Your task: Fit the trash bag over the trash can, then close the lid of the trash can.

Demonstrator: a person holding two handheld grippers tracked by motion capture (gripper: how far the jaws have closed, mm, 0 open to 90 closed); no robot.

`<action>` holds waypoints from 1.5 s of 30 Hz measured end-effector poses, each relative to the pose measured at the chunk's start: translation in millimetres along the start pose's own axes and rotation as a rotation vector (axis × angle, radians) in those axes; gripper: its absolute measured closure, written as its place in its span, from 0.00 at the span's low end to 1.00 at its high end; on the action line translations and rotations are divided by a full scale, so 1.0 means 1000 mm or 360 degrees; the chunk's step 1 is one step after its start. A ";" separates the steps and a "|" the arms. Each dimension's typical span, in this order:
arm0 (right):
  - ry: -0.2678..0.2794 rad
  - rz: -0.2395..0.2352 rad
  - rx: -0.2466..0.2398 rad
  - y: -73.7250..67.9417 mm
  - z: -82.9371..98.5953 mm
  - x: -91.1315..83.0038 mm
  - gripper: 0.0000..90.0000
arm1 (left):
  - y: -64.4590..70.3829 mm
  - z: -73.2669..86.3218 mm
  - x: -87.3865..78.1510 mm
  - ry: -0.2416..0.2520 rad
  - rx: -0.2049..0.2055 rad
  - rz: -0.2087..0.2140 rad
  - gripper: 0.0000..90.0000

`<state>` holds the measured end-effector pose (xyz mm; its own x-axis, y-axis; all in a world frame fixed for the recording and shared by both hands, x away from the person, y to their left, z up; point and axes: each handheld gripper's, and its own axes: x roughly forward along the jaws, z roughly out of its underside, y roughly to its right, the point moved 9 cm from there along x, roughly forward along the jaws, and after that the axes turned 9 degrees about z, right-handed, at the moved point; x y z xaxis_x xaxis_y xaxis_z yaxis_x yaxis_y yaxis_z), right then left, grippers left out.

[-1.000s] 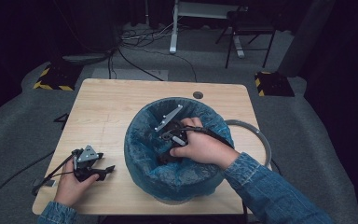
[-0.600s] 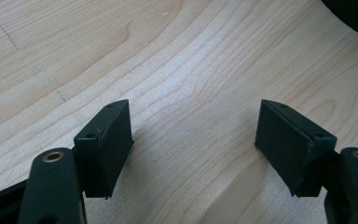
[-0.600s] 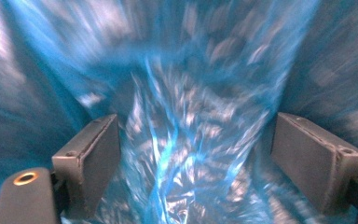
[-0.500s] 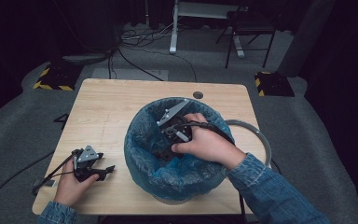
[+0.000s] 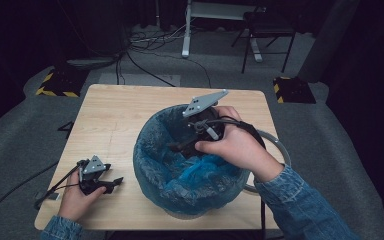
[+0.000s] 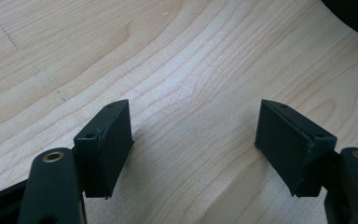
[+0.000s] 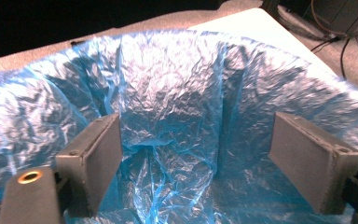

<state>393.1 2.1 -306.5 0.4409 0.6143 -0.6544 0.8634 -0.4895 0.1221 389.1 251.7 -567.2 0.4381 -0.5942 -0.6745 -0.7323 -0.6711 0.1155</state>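
A round bin lined with a crinkled blue plastic bag (image 5: 190, 175) stands on the wooden table (image 5: 125, 115), near its front right. My right gripper (image 5: 176, 146) reaches down into the bin from the right, its jaws open with nothing between them. Seen from the right gripper view, the bag's inner wall (image 7: 172, 98) lies ahead of my right gripper (image 7: 196, 158). My left gripper (image 5: 111, 184) rests on the table near the front left corner, open, held by a hand. Bare wood lies between the jaws of the left gripper (image 6: 196, 140) in its own view.
A grey hoop (image 5: 280, 150) lies on the table behind the bin at the right edge. A small dark disc (image 5: 211, 101) sits near the table's far edge. Beyond the table are cables, a chair (image 5: 267, 30) and yellow-black floor blocks (image 5: 57, 82).
My right gripper has lifted and moved slightly toward the far right inside the bin. The left gripper has stayed still.
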 end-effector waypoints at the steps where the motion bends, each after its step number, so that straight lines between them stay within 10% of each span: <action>1: 0.0008 0.0000 0.0004 0.001 -0.001 -0.003 0.20 | 0.000 0.000 0.000 0.0000 0.0000 0.0000 0.30; 18: 0.0173 0.0172 0.0051 0.035 0.000 -0.060 0.18 | 0.000 0.000 0.000 -0.0001 -0.0002 0.0002 0.30; 45: 0.0170 0.0411 0.0224 0.100 0.041 -0.112 0.22 | 0.000 0.000 0.000 0.0000 0.0005 0.0001 0.30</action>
<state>419.8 -140.9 -252.1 0.6709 0.5164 -0.5322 0.6803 -0.7142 0.1647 389.3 251.8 -567.2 0.4374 -0.5947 -0.6745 -0.7344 -0.6692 0.1138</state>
